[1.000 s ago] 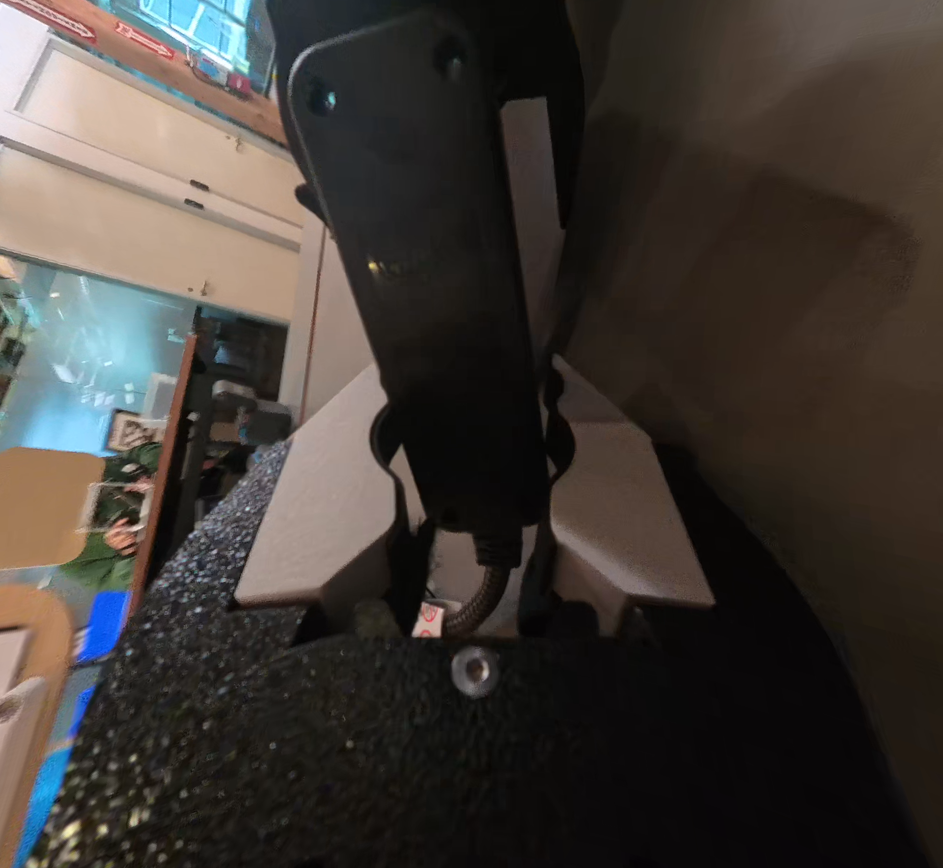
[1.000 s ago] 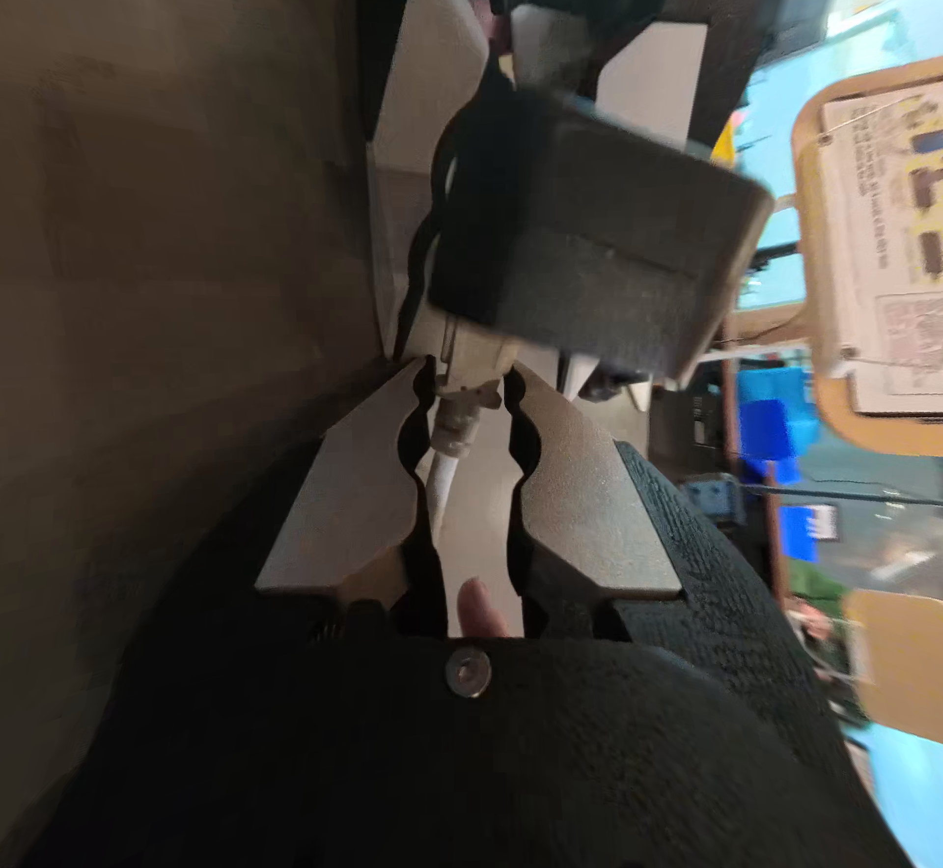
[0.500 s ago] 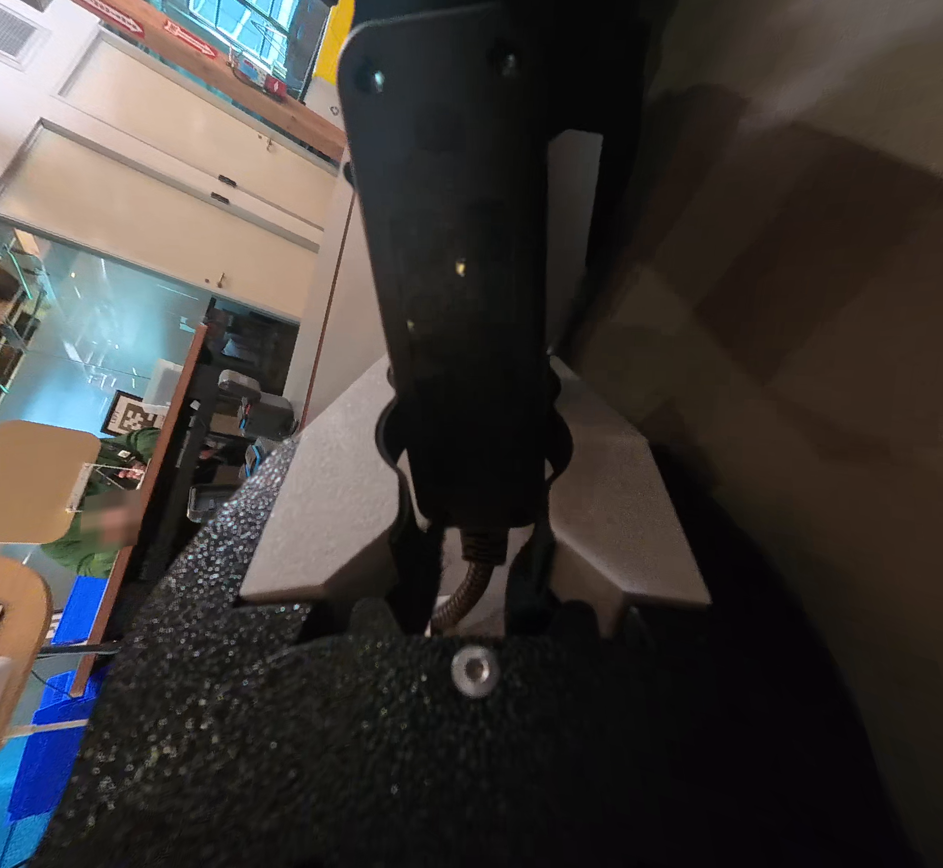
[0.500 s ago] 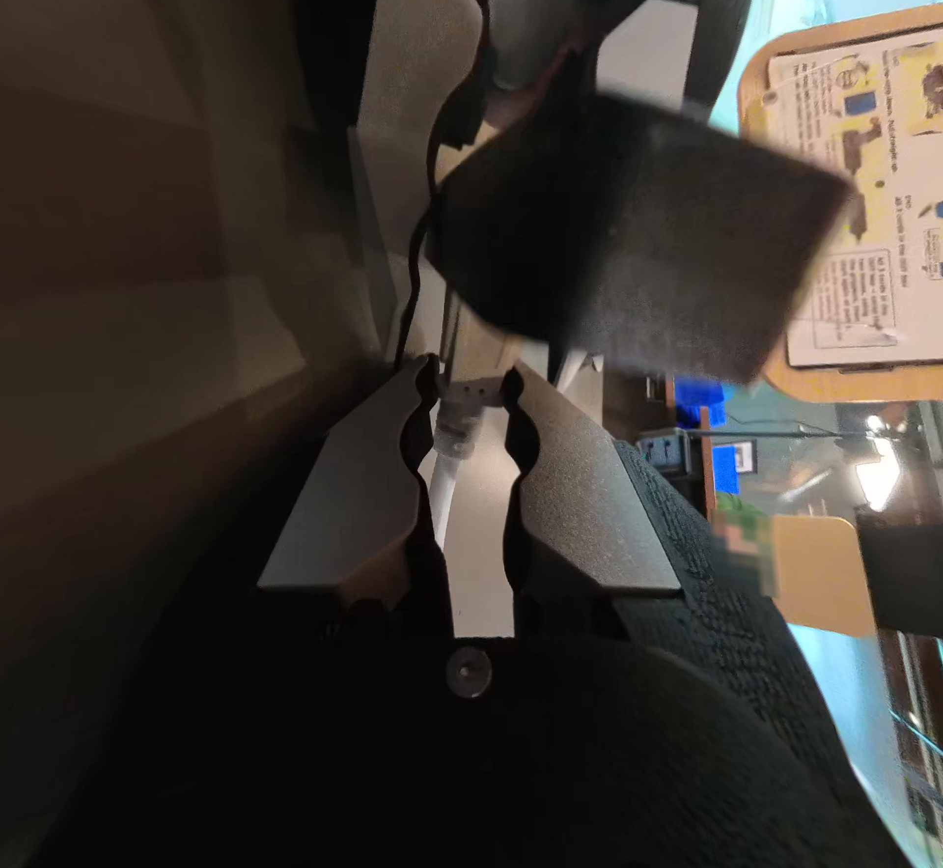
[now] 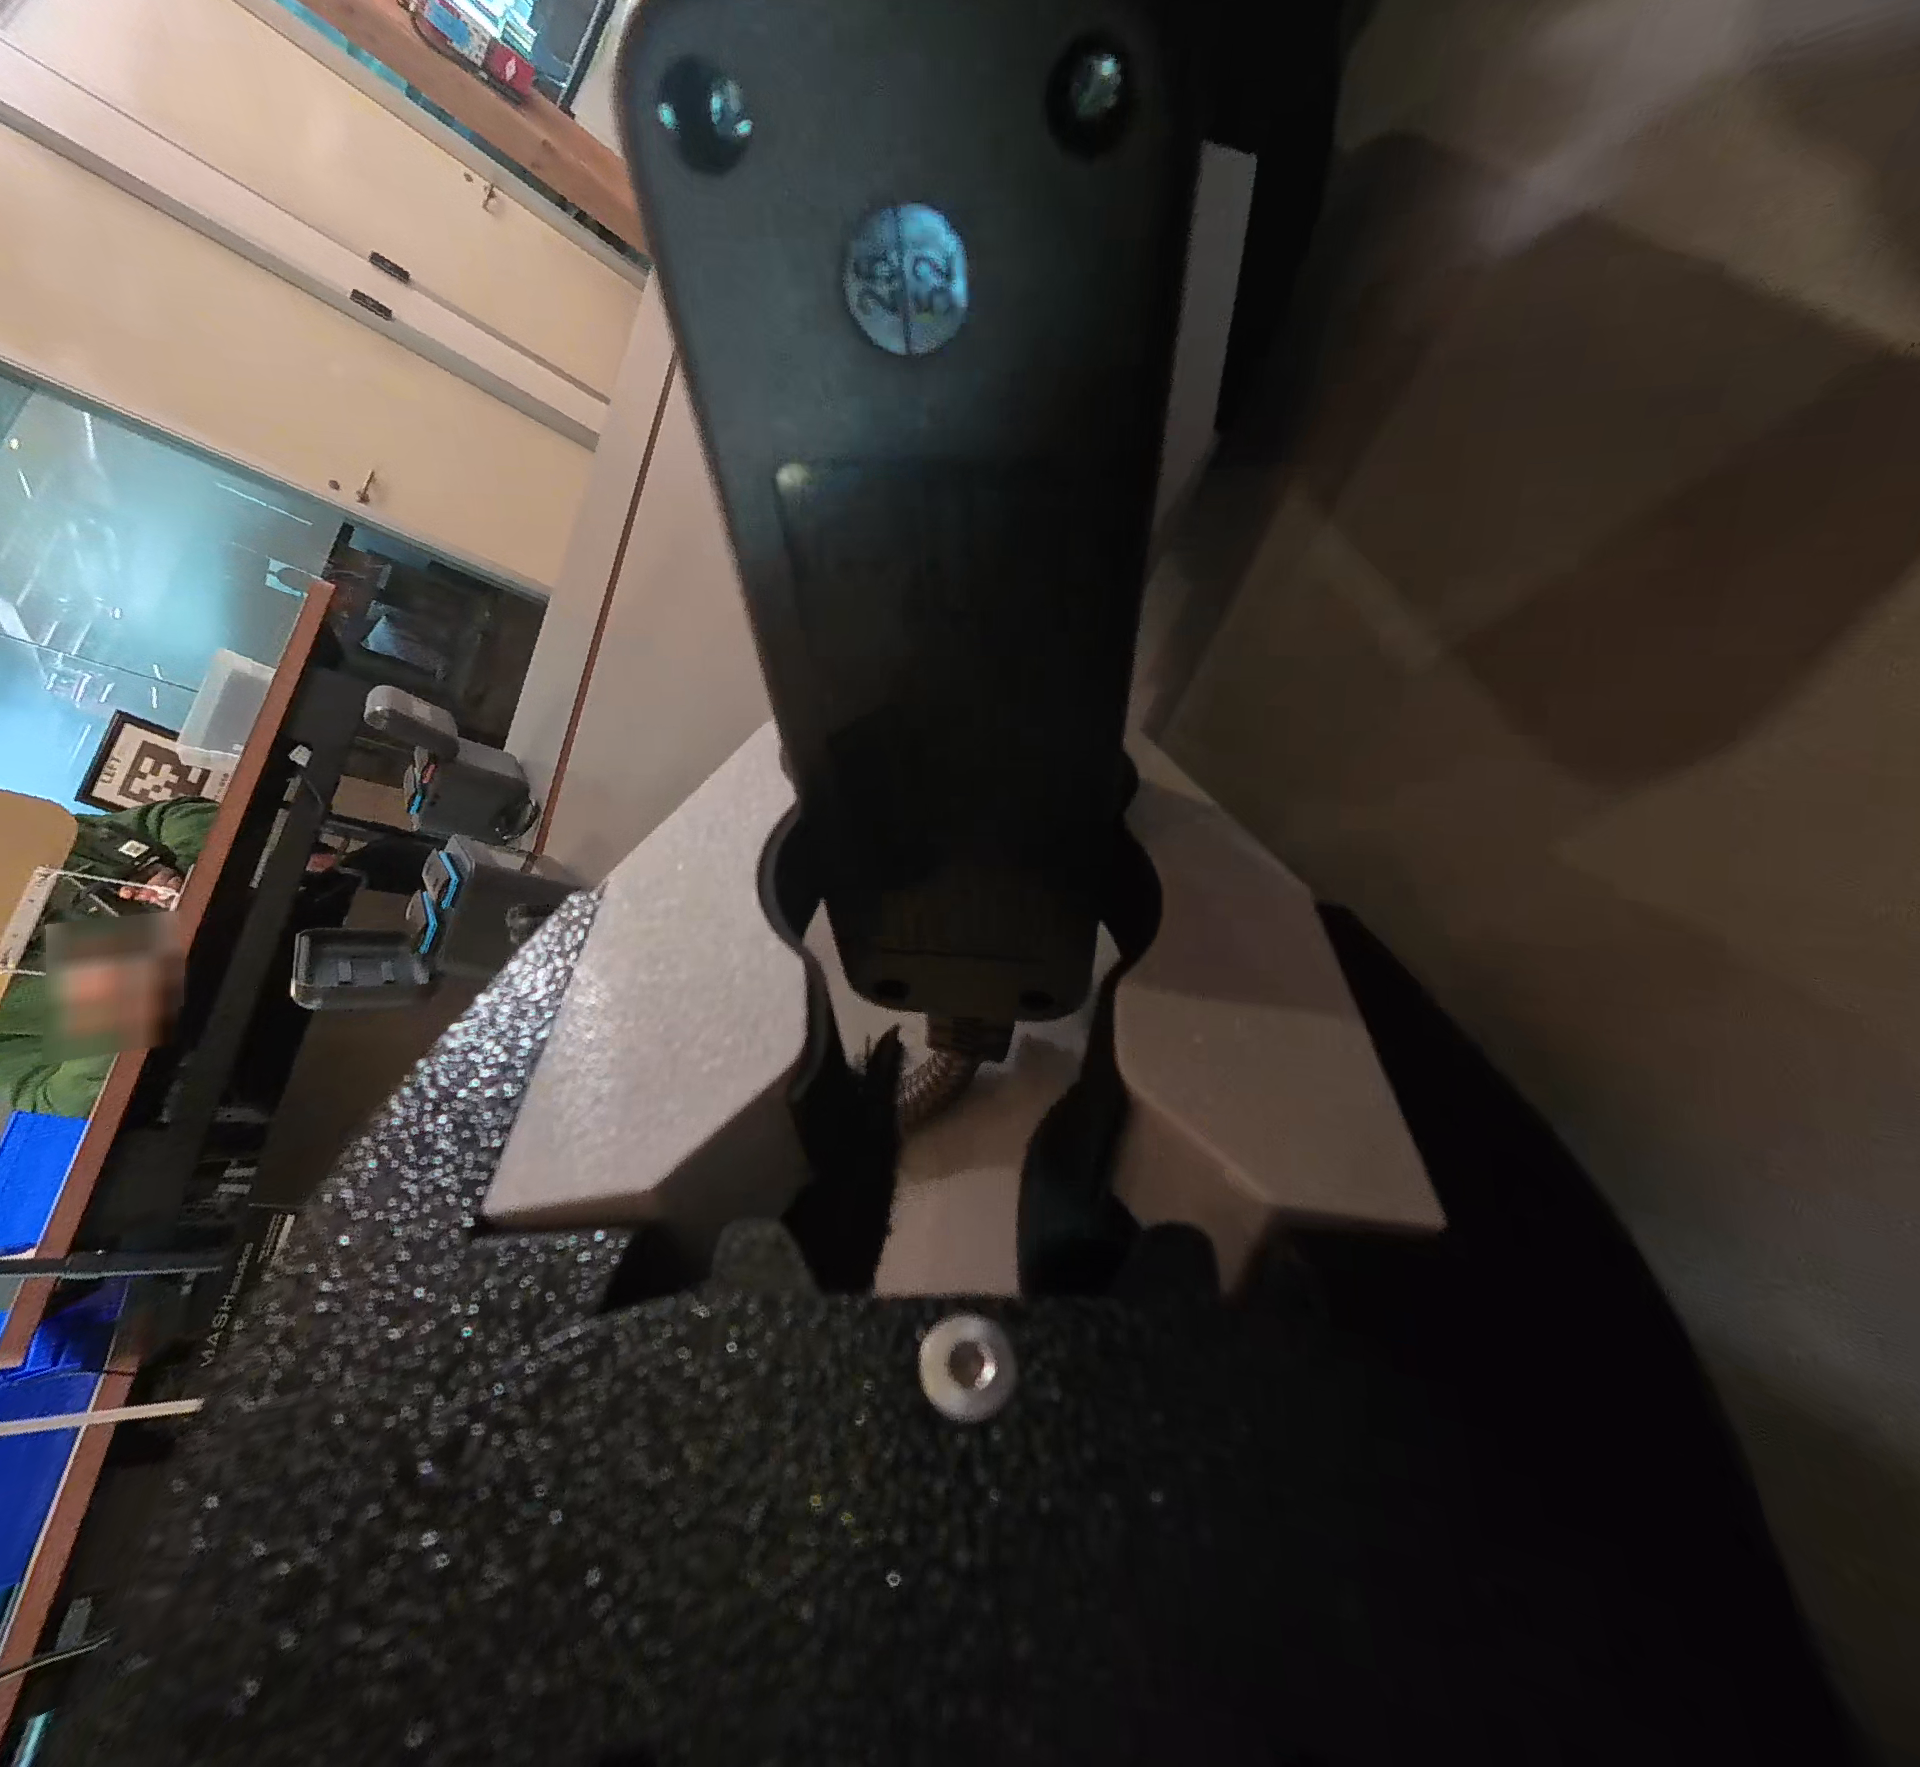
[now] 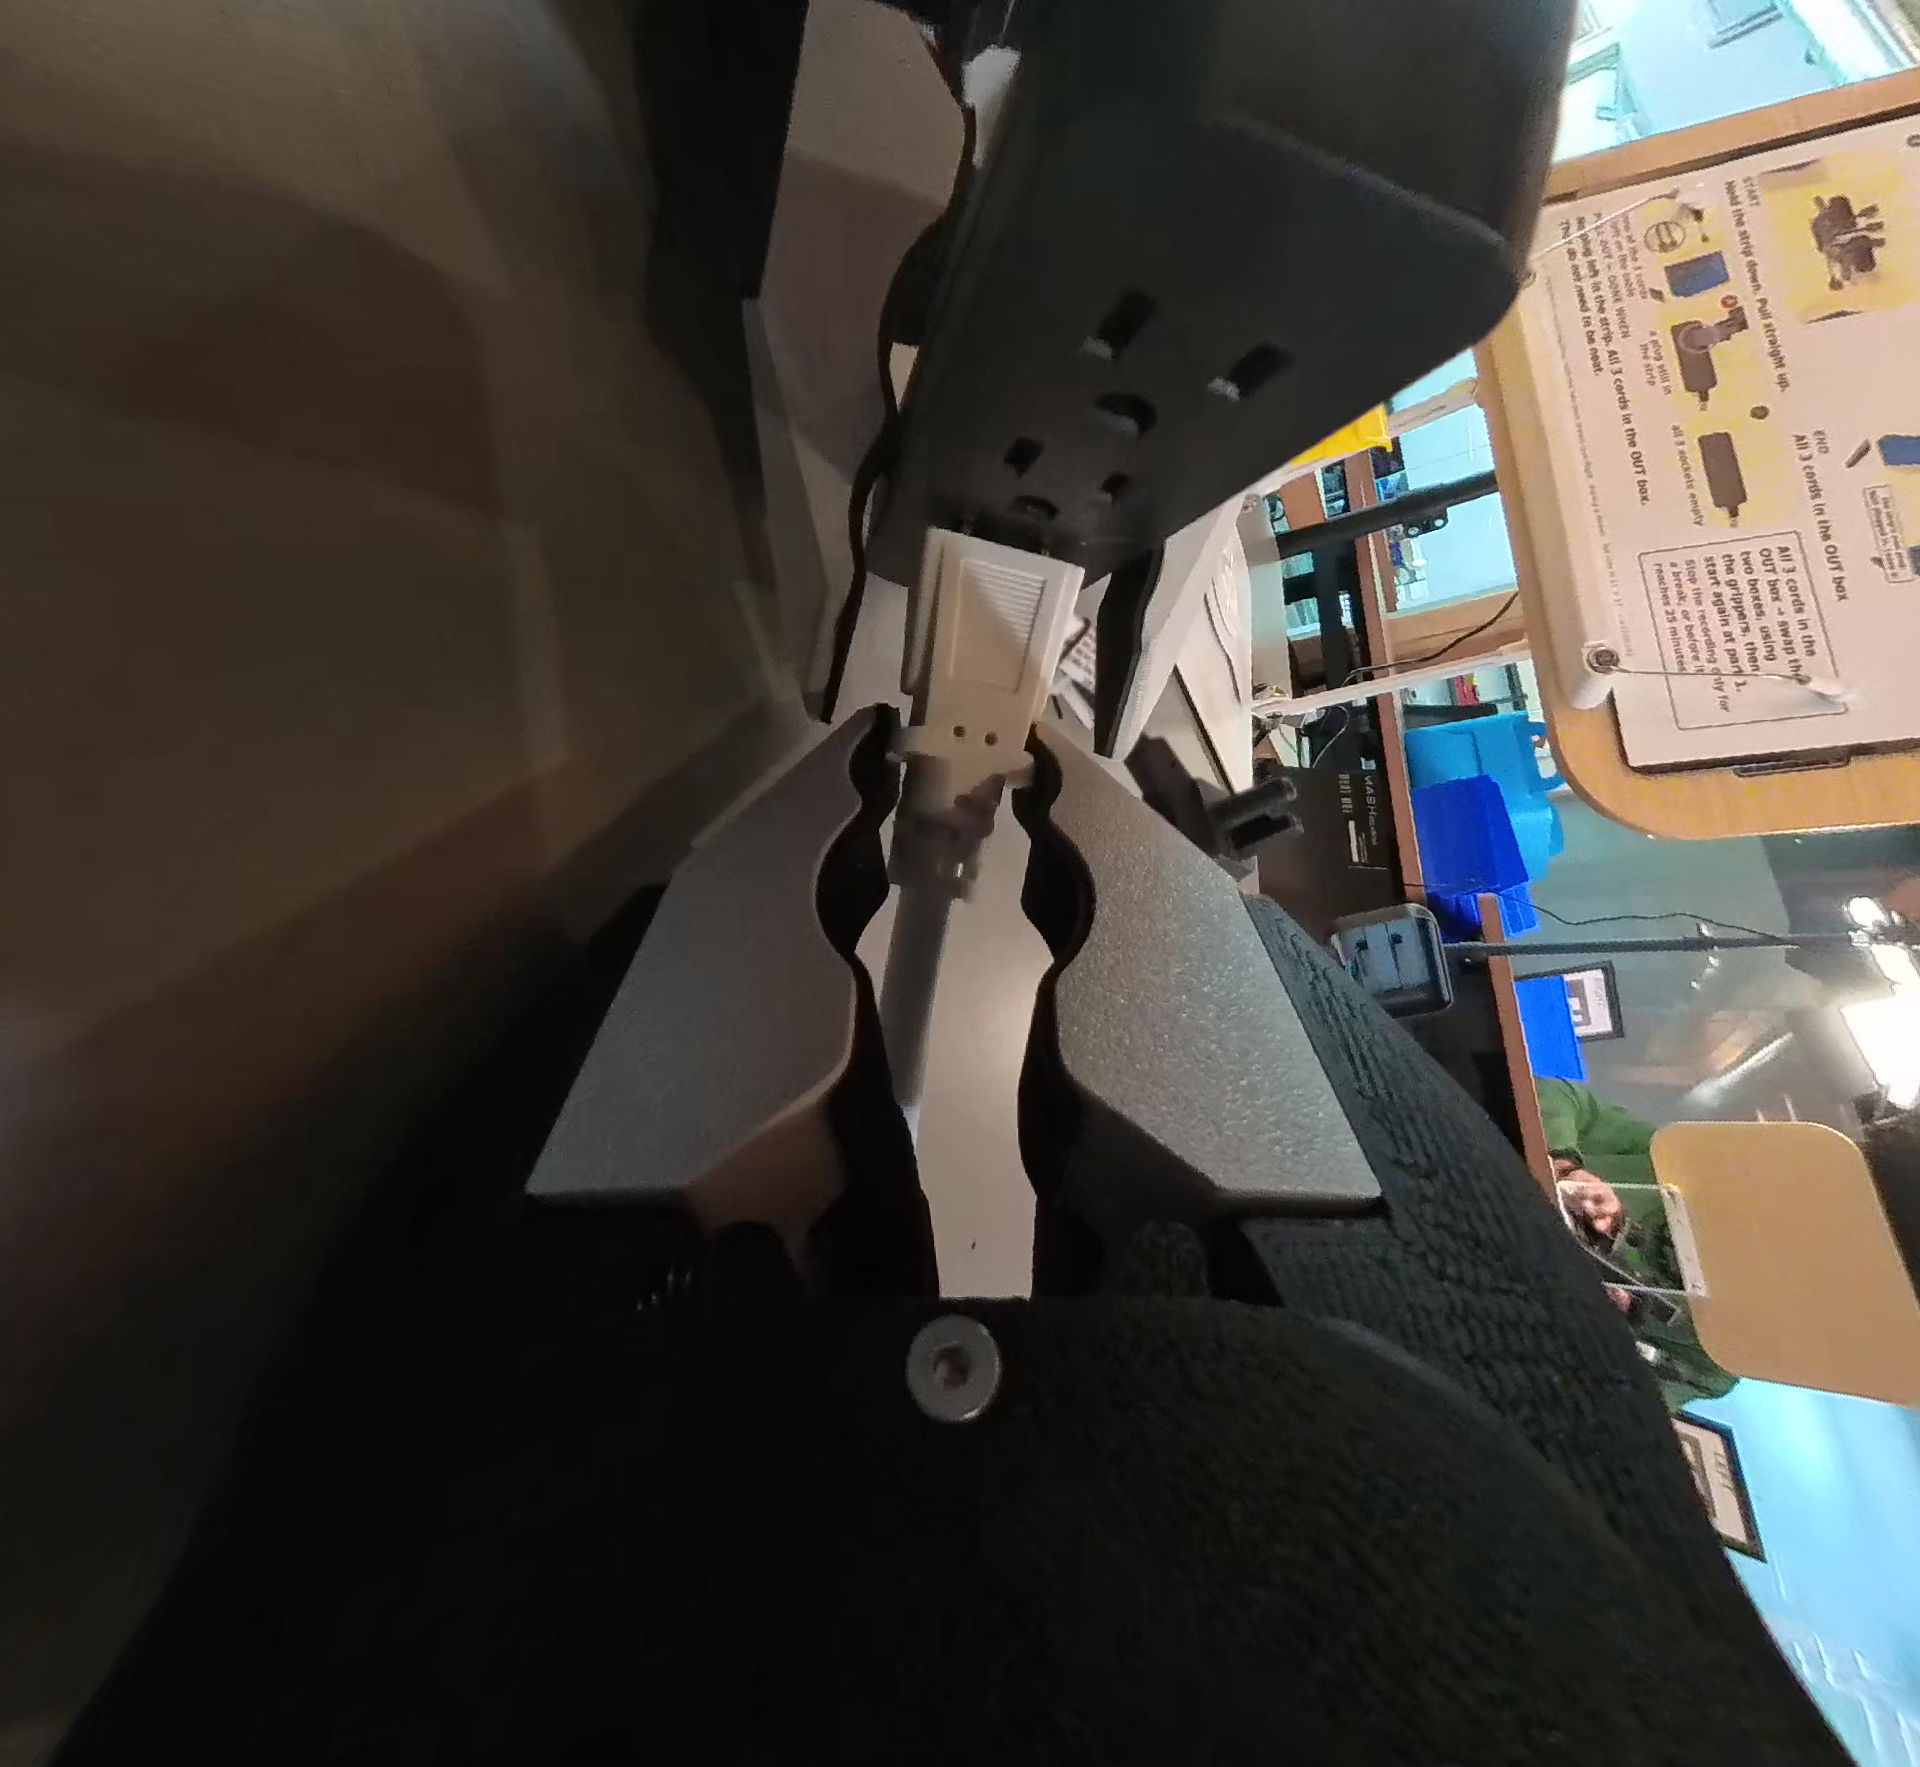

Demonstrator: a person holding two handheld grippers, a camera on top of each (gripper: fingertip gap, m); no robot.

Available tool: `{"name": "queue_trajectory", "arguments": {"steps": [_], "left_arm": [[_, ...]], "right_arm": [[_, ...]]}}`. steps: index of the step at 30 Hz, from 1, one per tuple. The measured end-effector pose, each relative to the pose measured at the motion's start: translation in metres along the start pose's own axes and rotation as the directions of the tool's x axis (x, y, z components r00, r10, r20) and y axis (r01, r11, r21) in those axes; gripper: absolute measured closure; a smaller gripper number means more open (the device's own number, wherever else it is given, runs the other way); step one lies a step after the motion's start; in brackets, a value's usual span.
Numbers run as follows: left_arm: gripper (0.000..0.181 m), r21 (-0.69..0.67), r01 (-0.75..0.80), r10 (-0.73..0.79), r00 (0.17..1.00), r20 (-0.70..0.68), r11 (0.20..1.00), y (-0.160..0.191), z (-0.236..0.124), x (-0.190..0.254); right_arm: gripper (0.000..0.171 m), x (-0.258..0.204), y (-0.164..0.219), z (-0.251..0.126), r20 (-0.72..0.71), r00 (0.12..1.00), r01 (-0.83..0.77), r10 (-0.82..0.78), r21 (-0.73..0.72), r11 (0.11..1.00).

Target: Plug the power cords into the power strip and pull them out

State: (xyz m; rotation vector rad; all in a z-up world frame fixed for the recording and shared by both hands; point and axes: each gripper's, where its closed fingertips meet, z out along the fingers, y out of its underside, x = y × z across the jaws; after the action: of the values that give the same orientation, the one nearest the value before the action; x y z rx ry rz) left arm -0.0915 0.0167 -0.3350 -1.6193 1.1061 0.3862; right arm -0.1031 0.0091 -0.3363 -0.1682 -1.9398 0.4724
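Note:
In the left wrist view my left gripper (image 5: 961,844) is shut on the cord end of a black power strip (image 5: 914,429). The strip's back faces me, with two screws and a round sticker. Its braided cord (image 5: 940,1073) leaves between the fingers. In the right wrist view my right gripper (image 6: 961,761) is shut on the neck of a white plug (image 6: 992,637). The plug's front is against the socket face of the power strip (image 6: 1195,315); I cannot tell how deep it sits. Its white cord (image 6: 914,969) runs back between the fingers. A grey finger of the left gripper (image 6: 862,159) shows behind the strip.
A beige surface (image 5: 1610,574) lies close along one side of both grippers. Farther off are a wooden-framed instruction board (image 6: 1714,470), blue bins (image 6: 1465,834), a desk with black devices (image 5: 447,782) and a person in green (image 5: 62,1042).
The power strip has turned, so its socket face now shows in the right wrist view, and the white plug has come up against it. Both grips are unchanged.

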Motion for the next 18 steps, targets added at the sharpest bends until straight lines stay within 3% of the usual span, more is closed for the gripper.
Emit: {"name": "queue_trajectory", "arguments": {"steps": [10,13,18], "left_arm": [[0.132,0.03,0.146,-0.142,0.985,-0.093,0.989,-0.014,-0.002,0.013],[0.137,0.08,0.248,-0.226,0.949,-0.219,0.965,-0.024,-0.005,0.022],[0.138,0.067,0.207,-0.193,0.966,-0.172,0.976,-0.026,0.001,0.018]], "right_arm": [[0.149,-0.012,-0.006,-0.017,0.099,0.986,-0.142,0.136,0.051,0.989],[0.15,-0.022,0.001,-0.027,0.147,0.972,-0.188,0.181,0.03,0.982],[0.15,-0.019,0.007,-0.028,0.129,0.981,-0.142,0.144,-0.022,0.99]]}}
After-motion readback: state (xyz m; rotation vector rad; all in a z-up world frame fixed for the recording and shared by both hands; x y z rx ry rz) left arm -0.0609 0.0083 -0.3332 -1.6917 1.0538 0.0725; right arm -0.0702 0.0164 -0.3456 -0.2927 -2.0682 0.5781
